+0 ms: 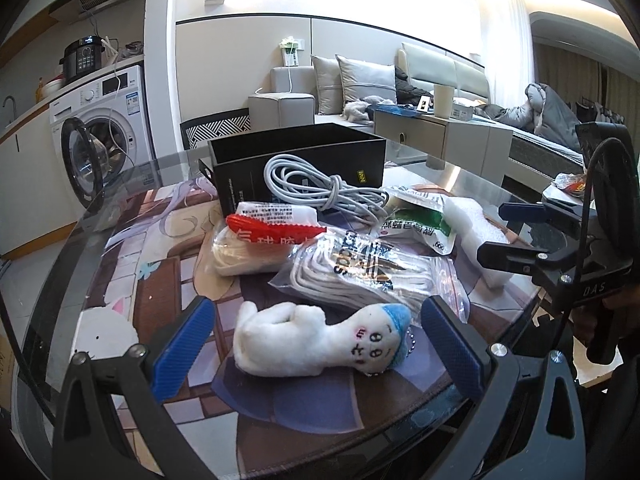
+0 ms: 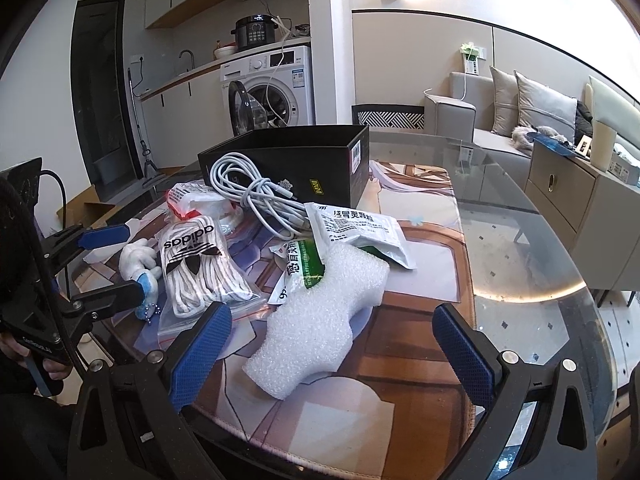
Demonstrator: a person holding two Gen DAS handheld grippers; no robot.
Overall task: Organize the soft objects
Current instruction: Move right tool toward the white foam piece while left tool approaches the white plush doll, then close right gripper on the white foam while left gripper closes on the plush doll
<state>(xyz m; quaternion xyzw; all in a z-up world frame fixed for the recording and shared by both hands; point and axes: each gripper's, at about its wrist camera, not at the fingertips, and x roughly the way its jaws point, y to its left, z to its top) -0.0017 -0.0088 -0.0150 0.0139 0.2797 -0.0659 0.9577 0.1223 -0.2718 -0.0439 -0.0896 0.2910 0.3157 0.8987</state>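
White plush toy (image 1: pixel 316 340) w/ blue cap & stitched face lies on its side between the wide-open left gripper (image 1: pixel 320 344), touching neither blue ribbed pad. Just behind it, clear zip bag of white laces (image 1: pixel 368 272) printed "adidas". In right view, bumpy white foam piece (image 2: pixel 316 320) sits between the spread right gripper (image 2: pixel 332 344), nothing held. Behind: green/white sachets (image 2: pixel 360 228), coiled white cable (image 2: pixel 256 196), open black box (image 2: pixel 288 152), all on glass table (image 2: pixel 520 240).

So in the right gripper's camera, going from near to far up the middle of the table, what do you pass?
White foam piece → green and white sachets → coiled white cable → black box.
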